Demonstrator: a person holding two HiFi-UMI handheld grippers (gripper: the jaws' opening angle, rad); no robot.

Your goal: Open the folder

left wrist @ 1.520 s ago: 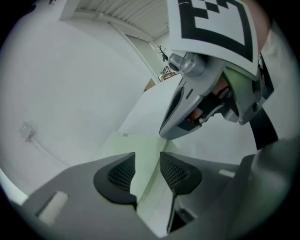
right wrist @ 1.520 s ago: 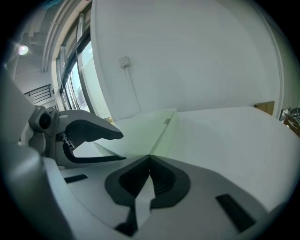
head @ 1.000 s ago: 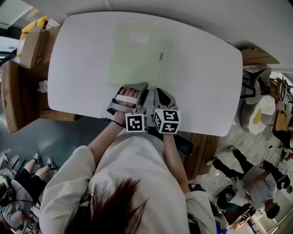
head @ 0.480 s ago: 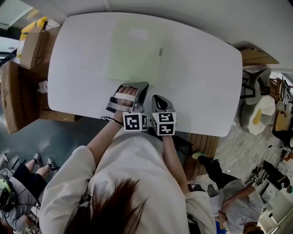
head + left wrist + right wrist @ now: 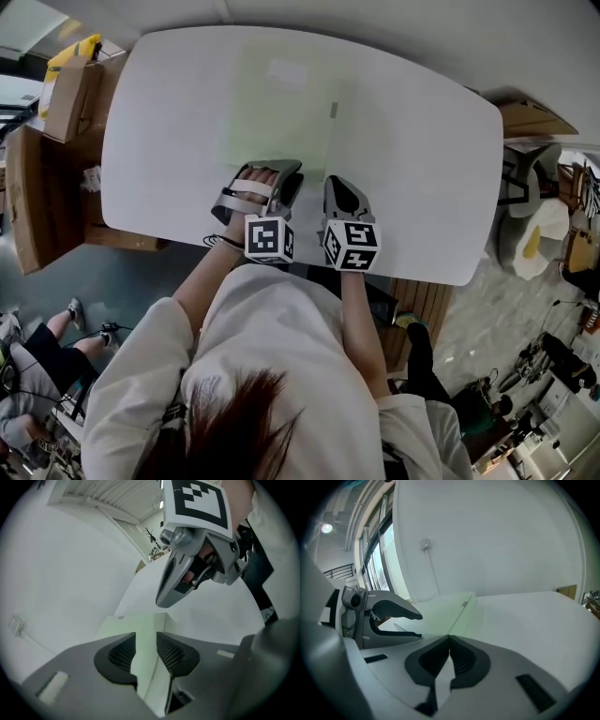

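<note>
Left gripper (image 5: 146, 648), over the near edge of the tabletop (image 5: 412, 169): jaws apart, just been opening. The pale green folder (image 5: 277, 112) shows in the gap, and the pads are not pressing on it. Right gripper (image 5: 449, 641), at its 3 o'clock: jaw tips together at the folder's near right corner; cannot tell whether they pinch the cover. Folder lies flat, stretching toward 12 o'clock from both grippers.

Table (image 5: 422, 169): white, rounded corners, centre.
Cardboard box (image 5: 64, 94): ten o'clock, beside the table.
Person (image 5: 42, 361): eight o'clock, below table level.
</note>
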